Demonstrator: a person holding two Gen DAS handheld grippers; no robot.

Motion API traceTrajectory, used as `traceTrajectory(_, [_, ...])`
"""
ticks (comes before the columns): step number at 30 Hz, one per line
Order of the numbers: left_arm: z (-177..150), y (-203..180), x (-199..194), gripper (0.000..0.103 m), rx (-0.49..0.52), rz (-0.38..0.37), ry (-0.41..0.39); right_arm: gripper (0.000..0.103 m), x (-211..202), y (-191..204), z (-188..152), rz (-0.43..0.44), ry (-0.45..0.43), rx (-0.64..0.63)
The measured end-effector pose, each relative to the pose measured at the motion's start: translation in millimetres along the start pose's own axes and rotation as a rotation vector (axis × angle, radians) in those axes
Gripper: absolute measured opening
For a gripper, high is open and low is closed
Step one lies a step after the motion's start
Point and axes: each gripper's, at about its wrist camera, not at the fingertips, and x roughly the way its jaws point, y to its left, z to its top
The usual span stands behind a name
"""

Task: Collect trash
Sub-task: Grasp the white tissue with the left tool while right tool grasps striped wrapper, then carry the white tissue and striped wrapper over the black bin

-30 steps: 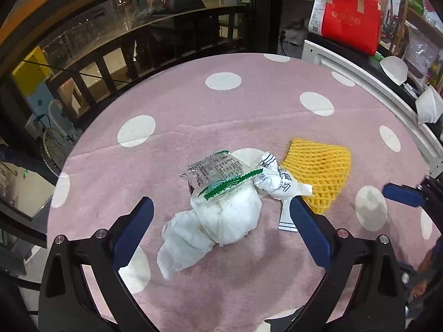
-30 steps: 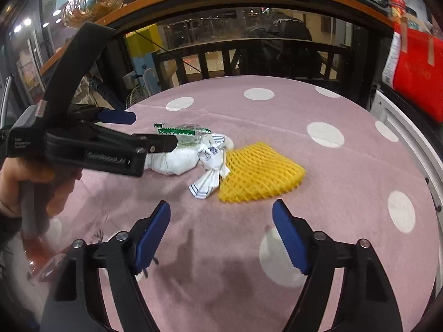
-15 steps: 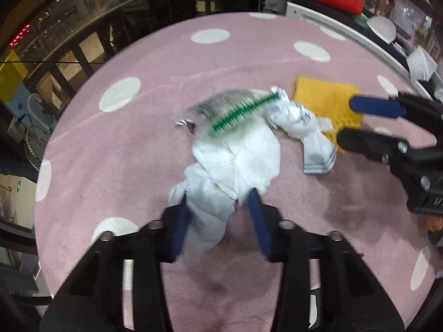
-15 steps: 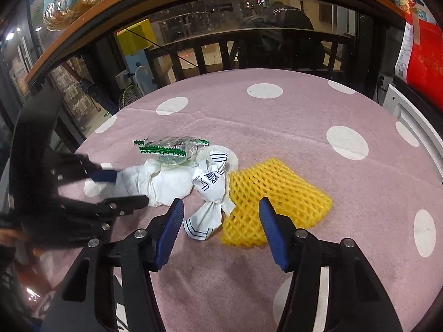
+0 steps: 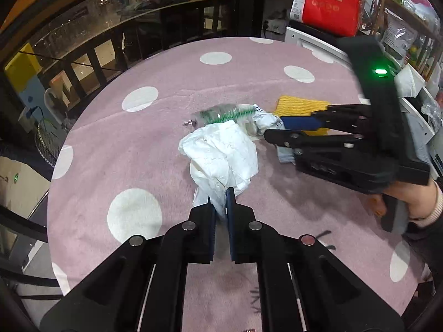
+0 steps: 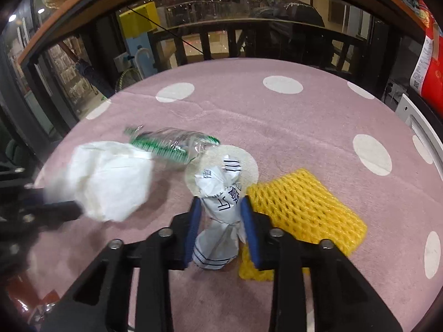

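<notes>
A crumpled white tissue lies on the pink dotted cloth, and my left gripper is shut on its near end. From the right wrist the same tissue looks blurred at the left. My right gripper is closing on a twisted printed paper wrapper, and its pads touch the wrapper's sides. Seen from the left, the right gripper reaches in from the right. A clear plastic bag with green print lies behind the tissue. Just right of the wrapper lies a yellow foam net.
A person's hand holds the right gripper's handle. A red bag and a white frame stand beyond the cloth's far right edge. A dark railing runs behind the table.
My left gripper shut on the tissue and drew it away from the plastic bag. My right gripper came forward and down over the printed wrapper, its jaws narrowing around it.
</notes>
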Motion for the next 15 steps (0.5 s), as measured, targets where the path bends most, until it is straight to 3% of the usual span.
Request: traceTrajectory(15, [-23, -31, -72, 0.008, -0.031, -0.060, -0.136, 0.022, -92, 4, -48, 0.068, -0.108, 0.021])
